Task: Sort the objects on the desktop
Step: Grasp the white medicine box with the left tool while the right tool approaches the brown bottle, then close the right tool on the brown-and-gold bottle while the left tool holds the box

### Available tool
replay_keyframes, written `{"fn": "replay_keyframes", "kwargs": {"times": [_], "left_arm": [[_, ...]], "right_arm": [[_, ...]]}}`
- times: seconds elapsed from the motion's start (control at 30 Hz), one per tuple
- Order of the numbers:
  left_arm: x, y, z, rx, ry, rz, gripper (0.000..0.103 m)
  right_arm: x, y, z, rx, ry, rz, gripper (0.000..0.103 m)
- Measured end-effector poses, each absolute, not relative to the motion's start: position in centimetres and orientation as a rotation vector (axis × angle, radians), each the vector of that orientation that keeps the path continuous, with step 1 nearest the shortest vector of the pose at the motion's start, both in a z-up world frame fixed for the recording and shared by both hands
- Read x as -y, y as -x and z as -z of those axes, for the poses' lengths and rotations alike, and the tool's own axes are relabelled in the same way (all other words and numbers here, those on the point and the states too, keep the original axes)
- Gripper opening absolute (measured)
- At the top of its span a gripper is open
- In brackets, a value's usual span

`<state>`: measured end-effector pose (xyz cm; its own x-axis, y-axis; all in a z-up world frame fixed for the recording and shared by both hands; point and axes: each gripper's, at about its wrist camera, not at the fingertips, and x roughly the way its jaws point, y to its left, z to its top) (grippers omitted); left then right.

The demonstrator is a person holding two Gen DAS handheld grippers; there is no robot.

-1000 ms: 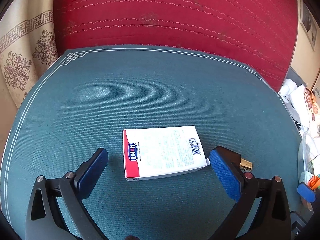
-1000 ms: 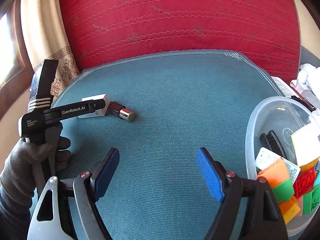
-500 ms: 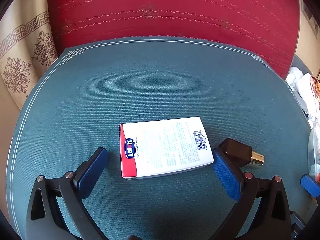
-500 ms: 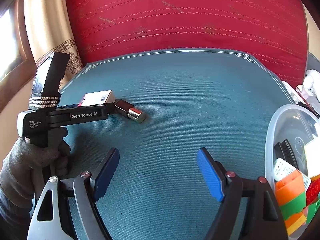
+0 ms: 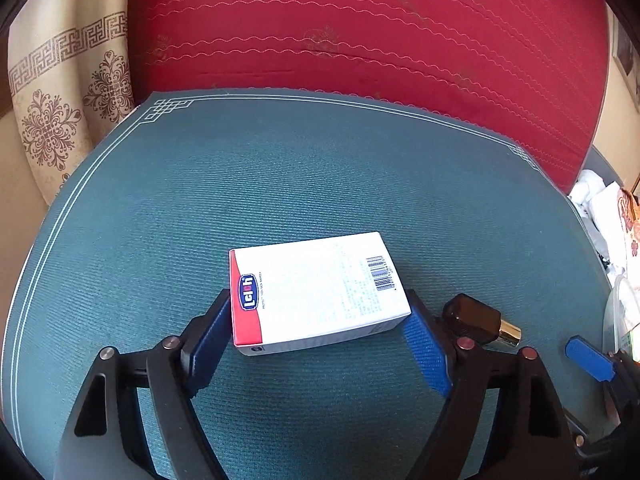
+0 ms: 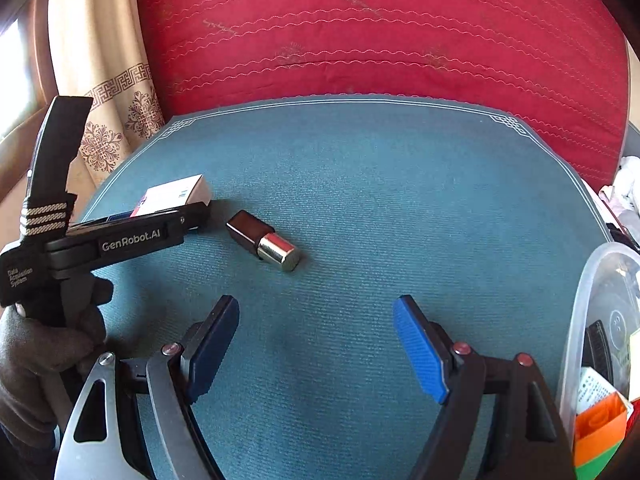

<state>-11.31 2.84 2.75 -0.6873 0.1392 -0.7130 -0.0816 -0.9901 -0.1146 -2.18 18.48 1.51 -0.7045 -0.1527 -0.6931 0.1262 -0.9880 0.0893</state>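
Note:
A white and red box (image 5: 320, 292) lies flat on the teal mat (image 5: 280, 184). My left gripper (image 5: 320, 328) has a blue pad against each short end of the box and is shut on it. The box also shows in the right wrist view (image 6: 176, 194), partly behind the left gripper. A dark lipstick with a metal end (image 5: 480, 320) lies just right of the box; it also shows in the right wrist view (image 6: 264, 246). My right gripper (image 6: 316, 344) is open and empty above the mat, nearer than the lipstick.
A clear plastic tub (image 6: 600, 344) with coloured blocks and small items stands at the right edge. A red cushion (image 5: 360, 40) rises behind the mat. A patterned curtain (image 5: 60, 100) hangs at the left. White clutter (image 5: 600, 208) lies beyond the mat's right edge.
My left gripper has moved forward and closed its pads onto the ends of the box. The right gripper has drifted left, so less of the tub shows.

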Motion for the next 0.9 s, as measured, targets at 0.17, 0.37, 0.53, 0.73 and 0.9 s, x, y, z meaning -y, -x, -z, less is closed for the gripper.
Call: {"fn": "replay_keyframes", "kwargs": {"times": [0.17, 0.37, 0.53, 0.73, 0.9], "left_arm": [[-2.2, 10.6, -3.0, 0.115, 1.163, -2.837, 0.083], [-2.0, 10.4, -2.8, 0.114, 1.155, -2.853, 0.084], [-1.6, 10.4, -2.5, 0.133, 1.165, -2.849, 0.084], [-1.2, 10.4, -2.2, 0.172, 1.179, -2.836, 0.084], [-1.1, 10.5, -2.3, 0.193, 1.186, -2.83, 0.084]], "right_arm": [[-17.3, 4.2, -1.6, 0.003, -1.127, 2.731, 0.069], [-15.2, 6.0, -1.1, -0.088, -1.138, 2.661, 0.056], [-14.0, 6.9, -0.5, -0.156, -1.147, 2.639, 0.053], [-13.2, 8.2, -0.5, -0.197, -1.143, 2.627, 0.048], [-13.3, 8.8, -0.4, -0.219, -1.143, 2.617, 0.044]]}}
